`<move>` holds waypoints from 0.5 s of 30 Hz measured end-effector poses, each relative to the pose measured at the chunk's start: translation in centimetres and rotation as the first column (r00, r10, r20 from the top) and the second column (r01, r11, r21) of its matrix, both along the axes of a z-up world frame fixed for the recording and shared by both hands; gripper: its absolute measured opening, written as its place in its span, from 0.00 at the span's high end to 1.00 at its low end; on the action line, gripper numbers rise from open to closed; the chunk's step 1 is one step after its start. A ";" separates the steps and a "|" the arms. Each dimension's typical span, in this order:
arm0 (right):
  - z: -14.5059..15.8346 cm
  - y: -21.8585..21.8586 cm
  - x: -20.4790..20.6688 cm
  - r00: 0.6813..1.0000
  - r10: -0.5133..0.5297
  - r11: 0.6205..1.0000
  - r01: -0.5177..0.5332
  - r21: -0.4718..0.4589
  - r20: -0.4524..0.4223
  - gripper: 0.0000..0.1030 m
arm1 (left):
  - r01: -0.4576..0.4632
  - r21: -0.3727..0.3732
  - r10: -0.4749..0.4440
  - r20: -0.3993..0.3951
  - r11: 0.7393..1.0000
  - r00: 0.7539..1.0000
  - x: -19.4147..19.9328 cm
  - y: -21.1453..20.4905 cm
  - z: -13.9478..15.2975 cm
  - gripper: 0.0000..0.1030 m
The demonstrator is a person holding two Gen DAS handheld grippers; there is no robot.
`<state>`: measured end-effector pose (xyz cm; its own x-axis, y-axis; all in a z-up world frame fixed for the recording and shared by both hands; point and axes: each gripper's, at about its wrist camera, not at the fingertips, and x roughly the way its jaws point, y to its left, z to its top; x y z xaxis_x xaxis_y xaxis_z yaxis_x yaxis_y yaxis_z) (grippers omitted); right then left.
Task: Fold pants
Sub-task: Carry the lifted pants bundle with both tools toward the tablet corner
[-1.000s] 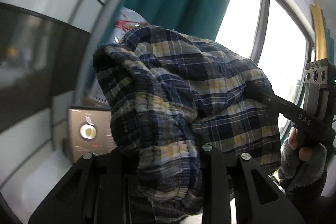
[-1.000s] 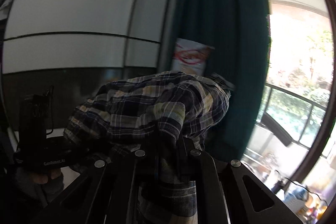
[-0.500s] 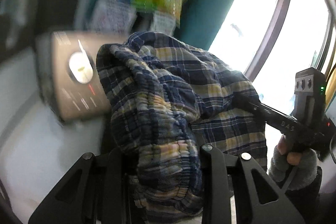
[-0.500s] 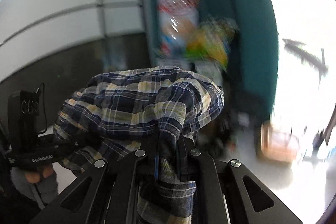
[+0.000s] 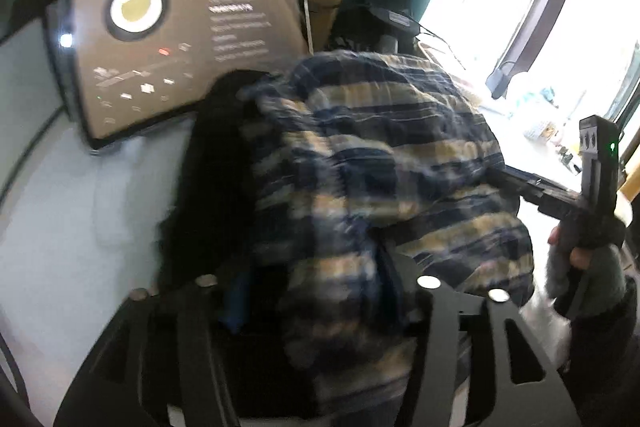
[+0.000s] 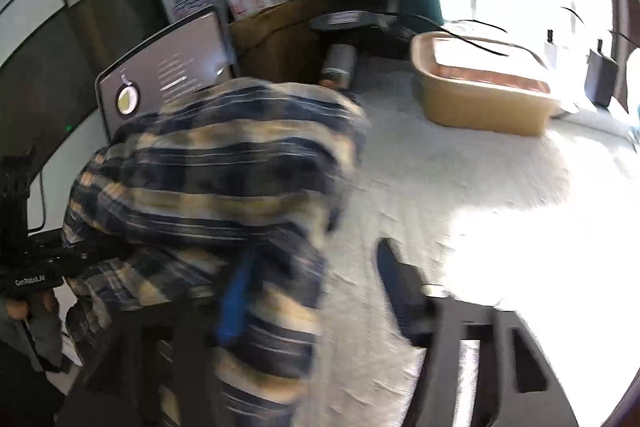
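Blue-and-yellow plaid cotton pants (image 5: 372, 163) bunched, unfolded, over white textured worktop (image 6: 460, 195). Both grippers' jaws just opened wide, cloth prob. loose between; folding all left.

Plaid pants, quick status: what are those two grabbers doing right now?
Left gripper and right gripper: jaws just opening, cloth between them. Blue-and-yellow plaid pants bunched above white tabletop. Tan tub, tablet screen behind.

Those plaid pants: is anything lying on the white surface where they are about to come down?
Nothing visible does. The plaid pants hang between both grippers' open fingers over bare white surface. The tan basket and the tablet stand further back, clear of the spot underneath.
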<state>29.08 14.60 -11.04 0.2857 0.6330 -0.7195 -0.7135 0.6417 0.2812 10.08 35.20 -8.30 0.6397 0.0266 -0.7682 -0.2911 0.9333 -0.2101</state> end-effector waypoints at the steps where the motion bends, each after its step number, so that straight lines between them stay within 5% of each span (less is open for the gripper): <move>1: 0.2 -0.2 0.2 1.000 -0.007 1.000 0.007 -0.002 0.004 0.34 | -0.004 0.016 0.004 0.001 1.000 1.000 -0.6 -0.1 0.5 0.41; 5: 1.1 -2.3 0.4 0.997 -0.044 0.999 0.045 -0.017 0.055 0.34 | -0.032 0.091 0.029 0.031 0.995 0.999 -2.2 -0.3 2.7 0.41; 9: 3.7 -2.6 0.5 0.989 -0.044 0.999 0.040 0.025 0.144 0.35 | -0.012 0.117 -0.008 0.170 0.993 0.985 -2.3 -0.7 6.6 0.41; 15: 7.0 1.1 0.7 0.970 0.114 0.990 -0.128 0.052 0.212 0.76 | 0.191 0.178 -0.220 0.161 0.965 0.962 4.2 -3.5 6.8 0.41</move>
